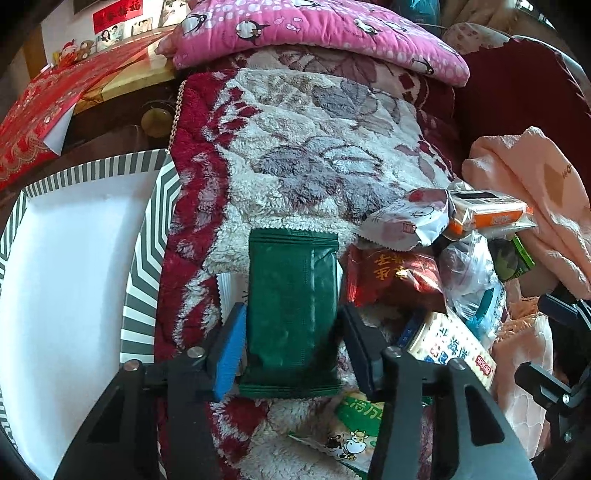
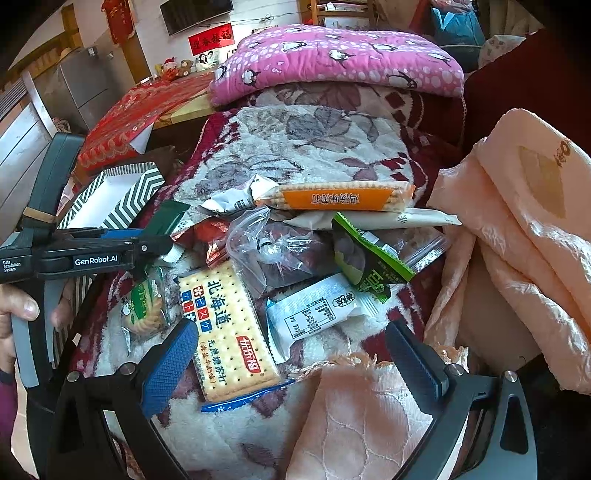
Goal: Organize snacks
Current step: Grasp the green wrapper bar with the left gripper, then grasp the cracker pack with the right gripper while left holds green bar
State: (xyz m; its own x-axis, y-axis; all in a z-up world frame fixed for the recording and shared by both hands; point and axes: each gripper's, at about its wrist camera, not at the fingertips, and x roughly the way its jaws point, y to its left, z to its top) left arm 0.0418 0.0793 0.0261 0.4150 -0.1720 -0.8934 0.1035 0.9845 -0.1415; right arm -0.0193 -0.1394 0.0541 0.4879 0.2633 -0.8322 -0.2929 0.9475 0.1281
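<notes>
A dark green snack packet (image 1: pixel 291 280) stands between the fingers of my left gripper (image 1: pixel 291 308), whose pads press on both of its sides, just above the floral blanket. The right wrist view shows that same left gripper (image 2: pixel 162 240) from the side, held by a hand. My right gripper (image 2: pixel 291 326) stands wide open over the snack pile. Under it lie a yellow cracker pack (image 2: pixel 225 328) and a white packet (image 2: pixel 314 314), neither touched. An orange cracker sleeve (image 2: pixel 340 199), a green wrapper (image 2: pixel 365 258), a clear zip bag (image 2: pixel 273 251) and a red packet (image 1: pixel 395 277) lie beyond.
A green-and-white striped box (image 1: pixel 144 266) with a white inside sits left of the blanket. A pink penguin cushion (image 1: pixel 314 29) lies at the far end. Peach cloth (image 2: pixel 517 221) crowds the right side. A red-covered table (image 1: pixel 44 110) stands at the far left.
</notes>
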